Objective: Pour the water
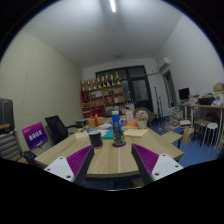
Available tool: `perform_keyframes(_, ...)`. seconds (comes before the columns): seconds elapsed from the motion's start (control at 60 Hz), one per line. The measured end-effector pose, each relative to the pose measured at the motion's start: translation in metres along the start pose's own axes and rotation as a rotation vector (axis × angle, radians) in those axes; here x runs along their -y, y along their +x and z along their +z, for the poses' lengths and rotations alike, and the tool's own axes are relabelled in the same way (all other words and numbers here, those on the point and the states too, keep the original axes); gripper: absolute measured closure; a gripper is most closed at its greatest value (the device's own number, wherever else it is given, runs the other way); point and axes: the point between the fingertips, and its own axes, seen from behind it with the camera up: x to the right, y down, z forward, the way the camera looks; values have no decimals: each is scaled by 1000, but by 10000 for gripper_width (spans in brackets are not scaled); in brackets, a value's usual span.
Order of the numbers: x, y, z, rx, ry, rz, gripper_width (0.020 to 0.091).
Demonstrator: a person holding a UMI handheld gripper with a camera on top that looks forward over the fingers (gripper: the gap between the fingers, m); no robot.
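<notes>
Wooden table (112, 158) ahead, blue bottle (116, 128) beyond gripper (112, 160); jaws apart, holding nothing.

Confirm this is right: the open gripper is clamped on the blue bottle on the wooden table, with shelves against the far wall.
Not quite. In the gripper view the gripper holds nothing: its fingers stand open and apart, and the blue bottle stands on the wooden table just ahead of them, untouched. The shelves do stand against the far wall.
</notes>
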Motion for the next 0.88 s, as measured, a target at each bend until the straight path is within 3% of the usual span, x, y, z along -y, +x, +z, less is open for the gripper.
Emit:
perform_keyframes(0.333,-6,3,1,-4,-12,20,275)
perform_keyframes(0.883,-17,2,9,-68,28,-117,279)
